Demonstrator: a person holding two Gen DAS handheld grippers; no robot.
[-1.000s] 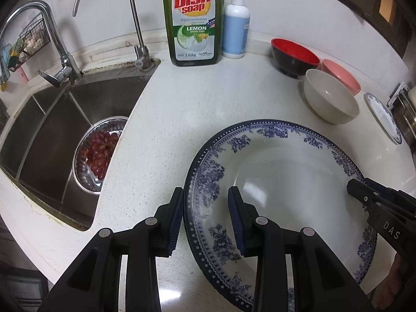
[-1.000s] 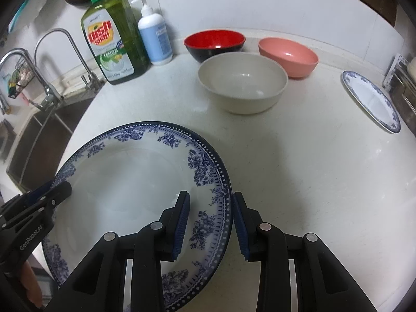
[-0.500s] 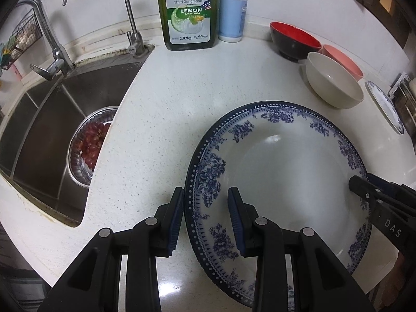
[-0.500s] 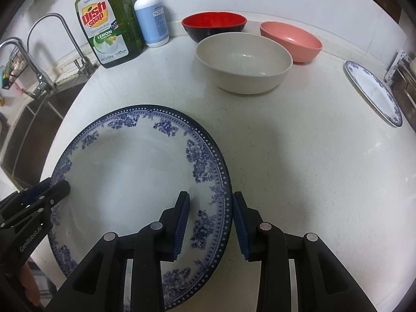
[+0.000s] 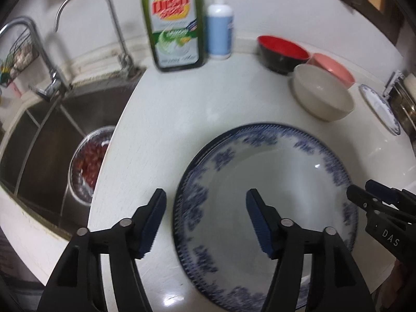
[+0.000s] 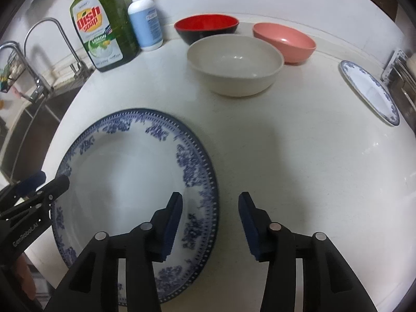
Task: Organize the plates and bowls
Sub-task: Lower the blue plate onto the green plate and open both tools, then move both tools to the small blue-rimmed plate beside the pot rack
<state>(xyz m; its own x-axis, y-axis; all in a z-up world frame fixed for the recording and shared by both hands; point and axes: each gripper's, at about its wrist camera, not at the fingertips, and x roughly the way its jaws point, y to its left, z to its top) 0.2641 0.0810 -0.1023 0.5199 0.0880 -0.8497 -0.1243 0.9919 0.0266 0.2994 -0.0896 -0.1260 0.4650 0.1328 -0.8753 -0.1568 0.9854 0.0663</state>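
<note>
A large blue-and-white floral plate point(image 5: 280, 197) point(image 6: 124, 182) lies flat on the white counter near its front edge. My left gripper point(image 5: 205, 218) is open, its jaws straddling the plate's left rim without gripping. My right gripper point(image 6: 210, 221) is open, its jaws straddling the plate's right rim. Behind stand a cream bowl point(image 6: 234, 65) point(image 5: 322, 96), a pink bowl point(image 6: 286, 41) point(image 5: 335, 67) and a red-and-black bowl point(image 6: 206, 27) point(image 5: 282, 52). A smaller blue-rimmed plate point(image 6: 371, 91) point(image 5: 381, 108) lies at the far right.
A green dish soap bottle point(image 5: 173, 20) point(image 6: 104, 26) and a white pump bottle point(image 5: 219, 31) point(image 6: 144, 23) stand at the back wall. A steel sink point(image 5: 52, 130) on the left holds a strainer of red fruit point(image 5: 88, 161). A metal rack point(image 6: 401, 83) stands at the right edge.
Both grippers have opened and let go of the large plate, which now rests on the counter. Both have drawn back slightly.
</note>
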